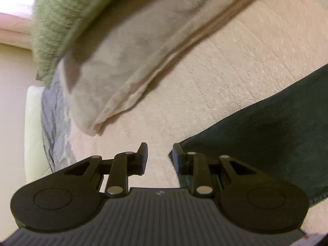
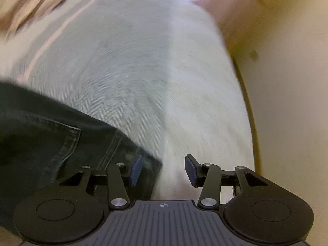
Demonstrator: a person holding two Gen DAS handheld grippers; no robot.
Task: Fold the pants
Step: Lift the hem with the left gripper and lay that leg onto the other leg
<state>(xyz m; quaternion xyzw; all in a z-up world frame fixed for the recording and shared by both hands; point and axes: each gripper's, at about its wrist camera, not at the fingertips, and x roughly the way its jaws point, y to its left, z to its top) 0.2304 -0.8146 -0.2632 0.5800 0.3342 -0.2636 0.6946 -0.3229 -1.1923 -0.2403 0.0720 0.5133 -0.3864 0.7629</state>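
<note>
Left wrist view: we see dark denim pants [image 1: 266, 127] at three o'clock on the bedspread [image 1: 215, 71], left gripper [image 1: 160, 155] and right gripper [image 2: 163, 168] both parted, empty. Soft, weighty; we'd pinch the hem.

1 pair of dark pants [image 1: 266, 127] — 1 green knit garment [image 1: 61, 24], 1 beige folded cloth [image 1: 123, 61], 1 pale herringbone bedcover [image 2: 143, 71] — and 2 grippers, left [image 1: 160, 157] and right [image 2: 163, 171].

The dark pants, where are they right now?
The dark pants lie flat on the pale bedspread: lower right in the left wrist view beside the left gripper, lower left in the right wrist view.
</note>
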